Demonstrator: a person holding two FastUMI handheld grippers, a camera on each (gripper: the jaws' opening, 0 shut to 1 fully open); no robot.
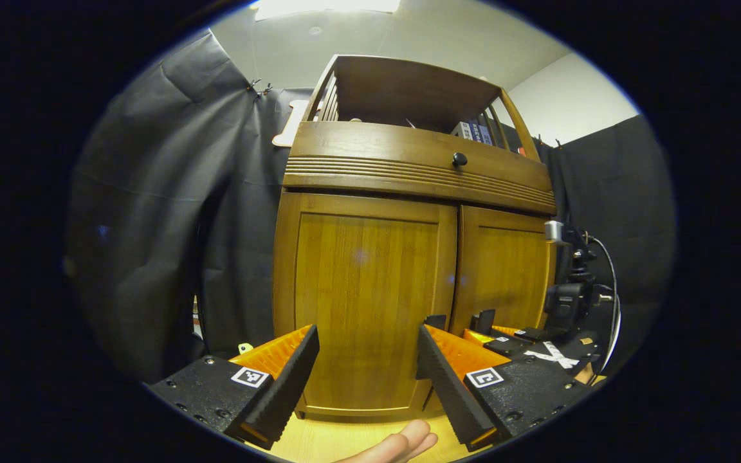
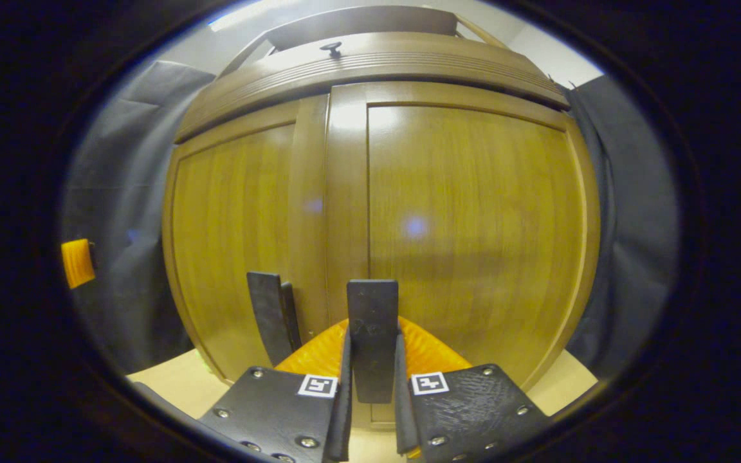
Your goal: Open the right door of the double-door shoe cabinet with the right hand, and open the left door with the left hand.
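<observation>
Your right gripper (image 2: 370,411) is clamped on the right door's black handle (image 2: 372,334), while your left gripper (image 1: 367,379) stands spread wide before the left door (image 1: 364,302). Both doors of the shoe cabinet (image 2: 377,71) are closed; books (image 1: 473,132) sit on its top shelf

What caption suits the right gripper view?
Right gripper shut on the right door's black handle; both cabinet doors closed.
</observation>
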